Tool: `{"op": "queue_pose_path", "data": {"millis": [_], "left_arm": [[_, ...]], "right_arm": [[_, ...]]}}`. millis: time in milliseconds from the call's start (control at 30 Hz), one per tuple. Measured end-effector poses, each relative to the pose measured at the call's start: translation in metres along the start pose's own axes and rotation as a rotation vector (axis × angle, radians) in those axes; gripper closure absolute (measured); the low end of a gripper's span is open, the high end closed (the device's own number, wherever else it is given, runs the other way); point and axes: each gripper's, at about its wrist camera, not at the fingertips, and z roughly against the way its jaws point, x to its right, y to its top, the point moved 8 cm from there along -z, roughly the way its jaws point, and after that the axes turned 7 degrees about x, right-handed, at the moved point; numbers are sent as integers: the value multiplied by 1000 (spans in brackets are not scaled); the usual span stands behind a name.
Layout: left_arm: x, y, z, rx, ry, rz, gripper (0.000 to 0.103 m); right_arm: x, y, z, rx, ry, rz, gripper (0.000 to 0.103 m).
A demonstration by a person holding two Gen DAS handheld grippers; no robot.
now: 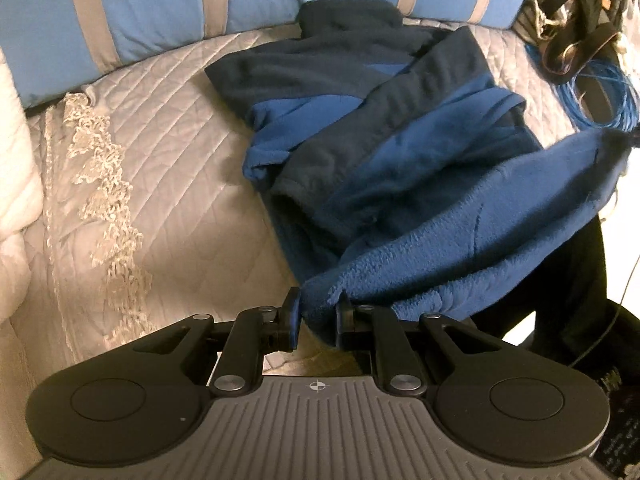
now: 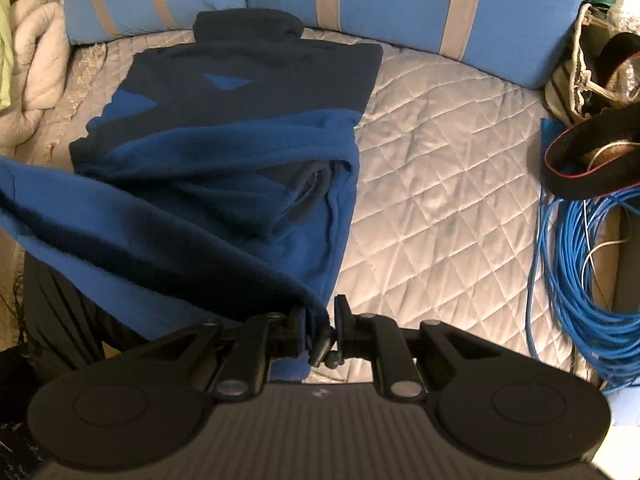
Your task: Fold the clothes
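Blue fleece jacket [image 1: 360,128] lies mid-bed on the quilted grey bedspread [image 1: 168,168], collar at the far end against the striped blue pillows [image 1: 160,4], near hem lifted off the bed. Left gripper [image 1: 318,322] is clamped on one hem corner, right gripper [image 2: 322,330] on the other, with fabric bunched between narrow jaws. Coiled blue cable [image 2: 580,248] sits right of the jacket, well apart.

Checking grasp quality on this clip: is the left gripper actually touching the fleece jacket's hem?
Touching. The left wrist view shows the left gripper shut on the blue fleece jacket, with the hem bunched between its fingers.
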Motion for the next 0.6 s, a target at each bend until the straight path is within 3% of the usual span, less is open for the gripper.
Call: {"op": "queue_pose_path", "data": {"millis": [300,600], "left_arm": [[-14,32,-35,-56,44,-54,86],[-28,57,-67,-76,64,-36,86]], "right_arm": [[9,33,-25,-31,-24,48,90],[25,65,-52,-40,-35,55,89]]}}
